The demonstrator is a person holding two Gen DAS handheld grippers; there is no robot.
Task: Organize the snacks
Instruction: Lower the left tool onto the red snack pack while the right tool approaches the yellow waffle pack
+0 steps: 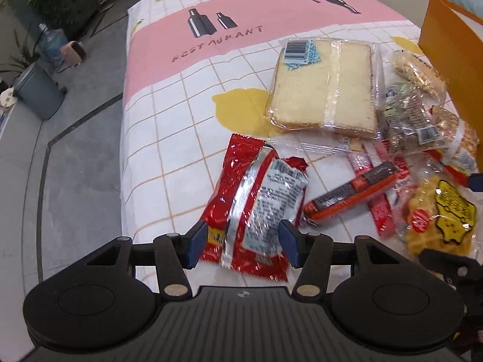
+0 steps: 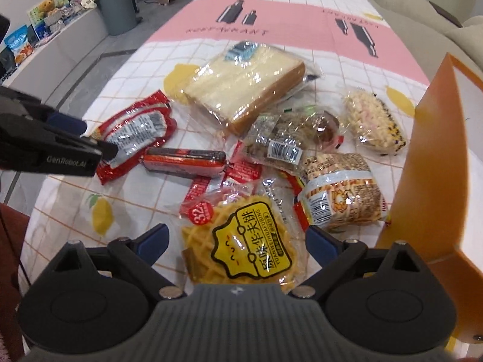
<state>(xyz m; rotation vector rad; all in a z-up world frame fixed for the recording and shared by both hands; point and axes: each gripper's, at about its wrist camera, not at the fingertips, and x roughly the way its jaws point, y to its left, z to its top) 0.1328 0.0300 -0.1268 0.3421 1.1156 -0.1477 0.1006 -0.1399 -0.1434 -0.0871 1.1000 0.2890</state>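
Snacks lie scattered on the tablecloth. My left gripper (image 1: 244,242) is open, its blue pads on either side of the near end of a red sausage pack (image 1: 256,202); the pack also shows in the right wrist view (image 2: 135,134). My right gripper (image 2: 237,242) is open wide around a yellow waffle pack (image 2: 241,242), seen at the right edge in the left wrist view (image 1: 440,217). A wrapped bread loaf (image 1: 324,86) (image 2: 244,86), a single red sausage (image 1: 350,196) (image 2: 184,161), a biscuit pack (image 2: 338,191) and a popcorn bar (image 2: 374,120) lie around.
An orange box (image 2: 431,163) (image 1: 449,51) stands at the right of the table. The table edge (image 1: 125,163) drops to the floor on the left, where a grey bin (image 1: 37,90) stands. Small red sachets (image 2: 241,170) and a clear nut pack (image 2: 280,138) lie mid-pile.
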